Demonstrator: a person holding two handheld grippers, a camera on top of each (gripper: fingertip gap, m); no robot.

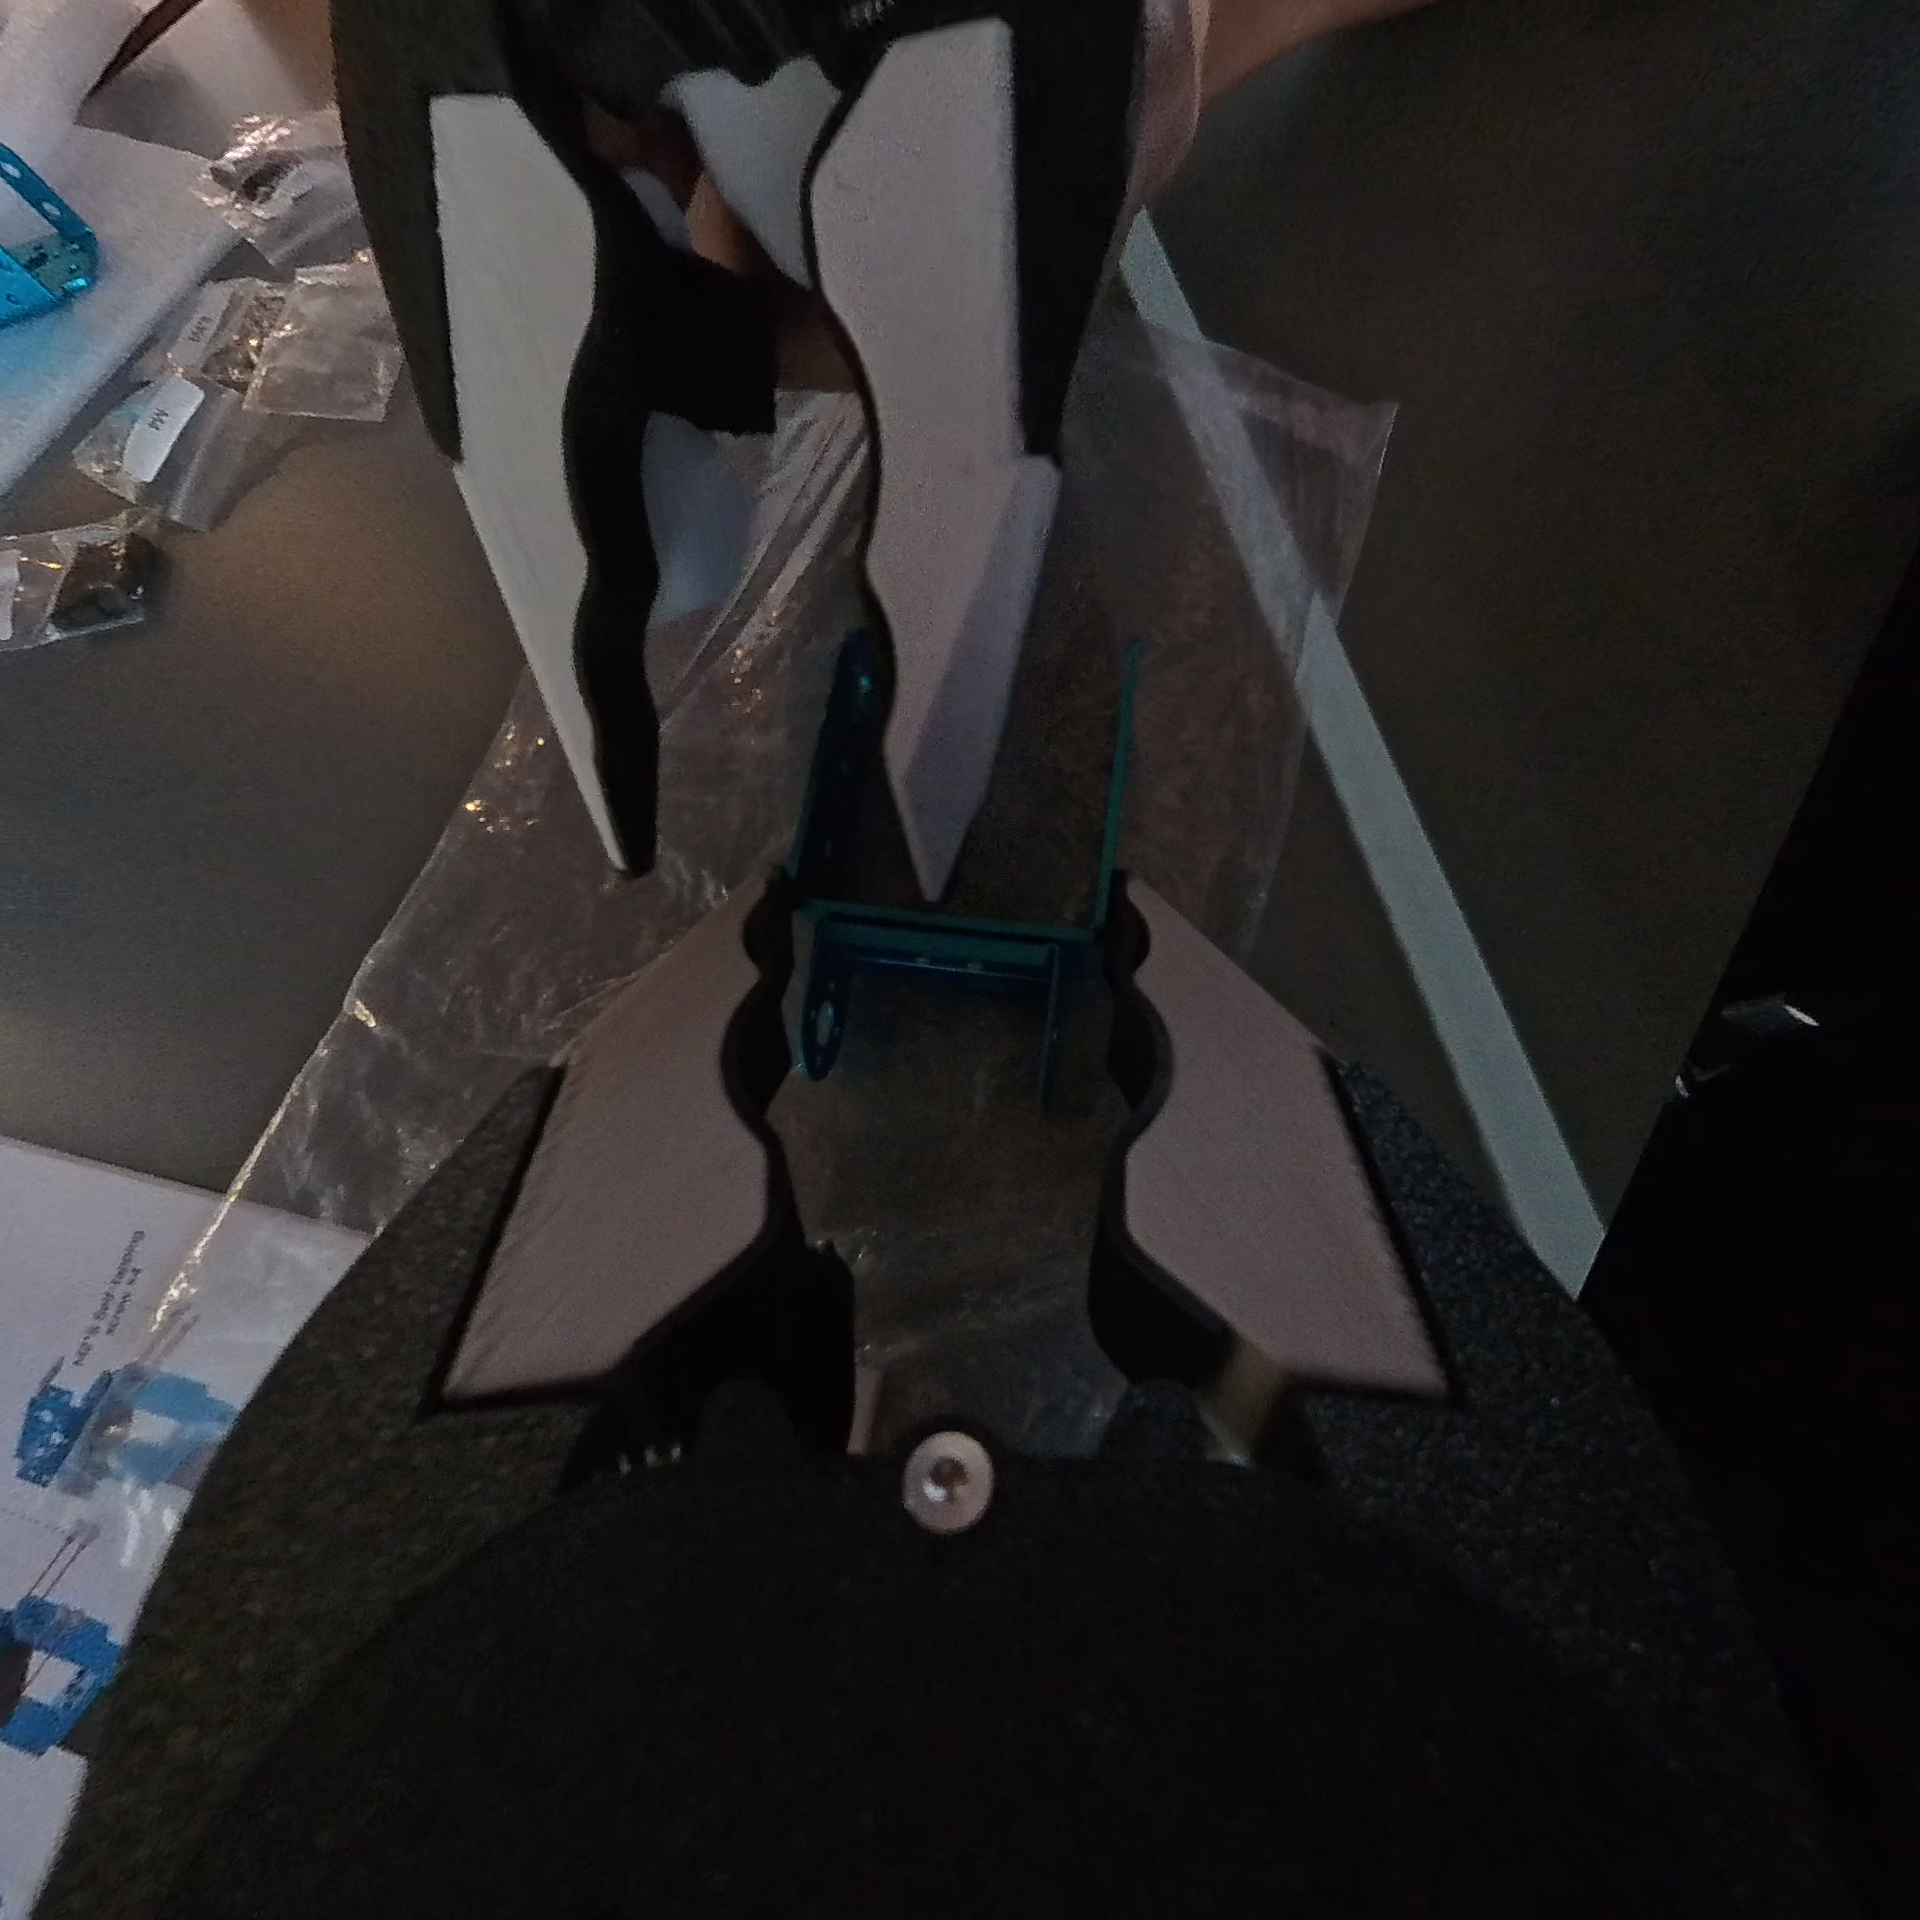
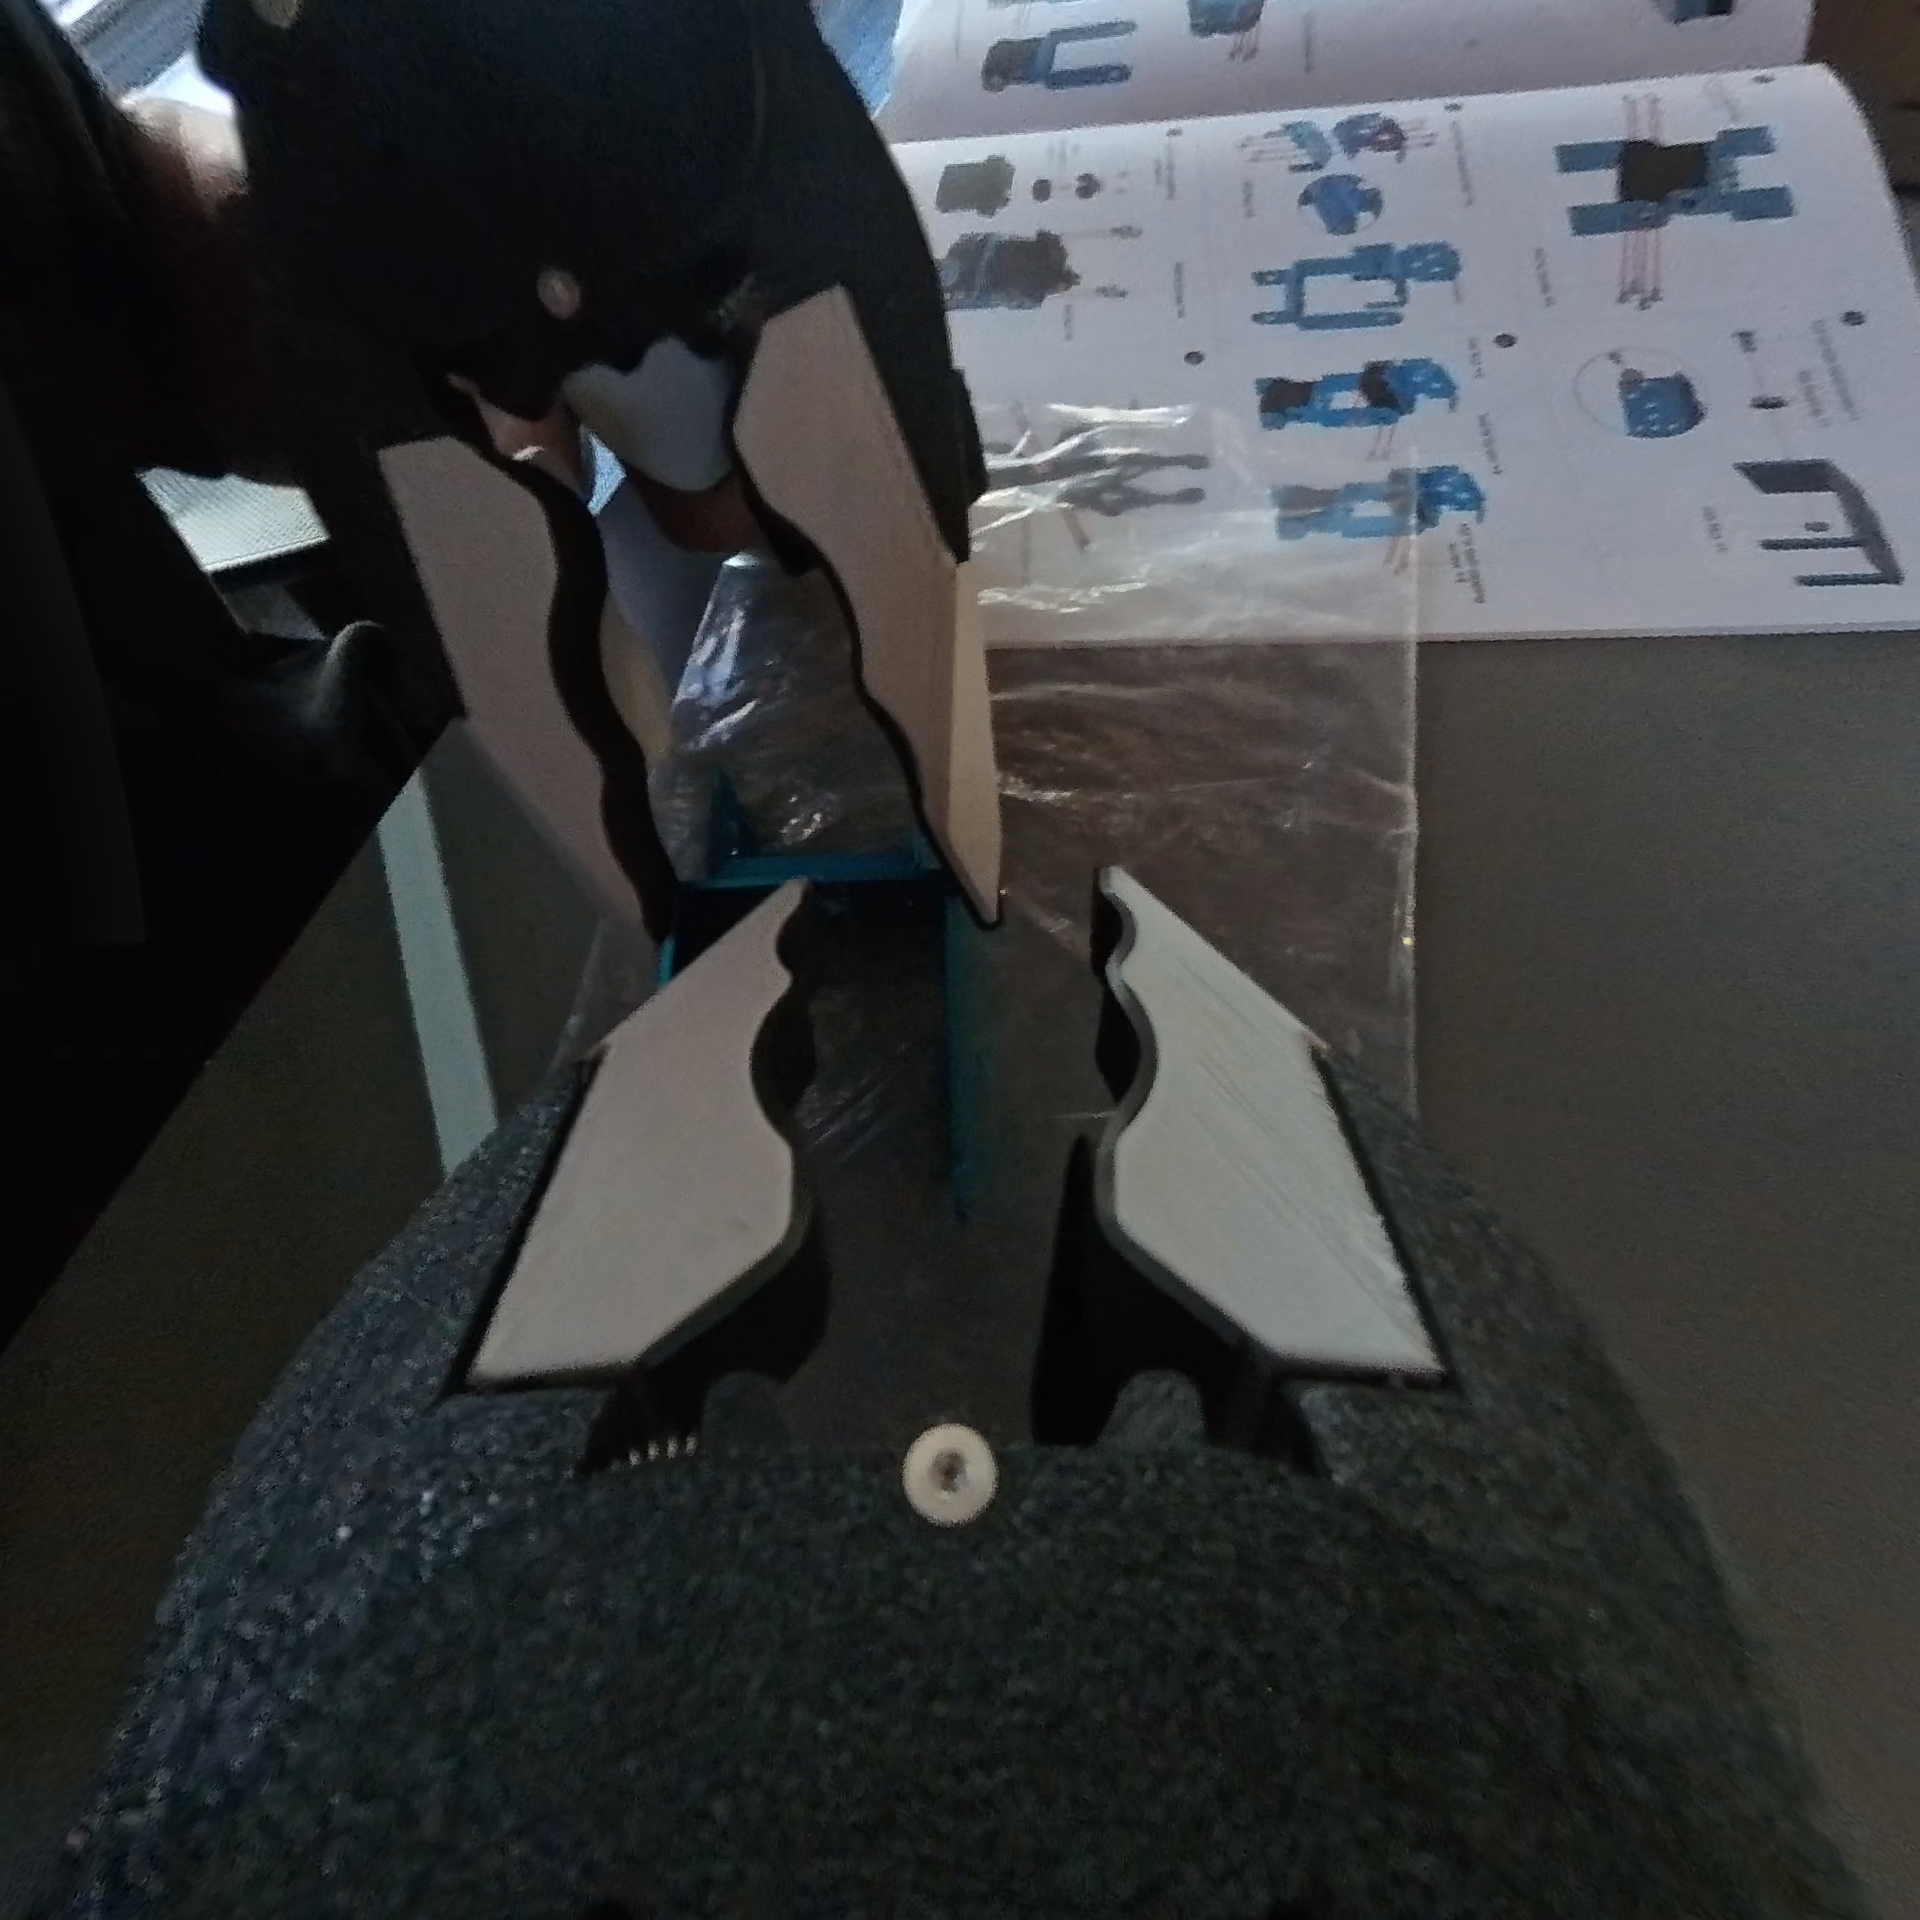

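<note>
A teal U-shaped metal bracket (image 1: 935, 935) sits between the fingertips of my left gripper (image 1: 948, 883), which is shut on it across its width. It is over a clear plastic bag (image 1: 1247, 499) on the grey table. My right gripper (image 1: 784, 873) comes in from the opposite side, open, and its fingers straddle one arm of the bracket. In the right wrist view, that bracket arm (image 2: 961, 1091) runs between the fingers of my open right gripper (image 2: 951, 888). The left gripper (image 2: 821, 909) clamps the bracket from the far side.
An open instruction booklet (image 2: 1455, 364) with blue diagrams lies past the bag; it also shows in the left wrist view (image 1: 104, 1403). Small bags of screws (image 1: 239, 343) and blue parts (image 1: 31, 239) lie at the far left. The table's white edge (image 1: 1403, 831) runs close by.
</note>
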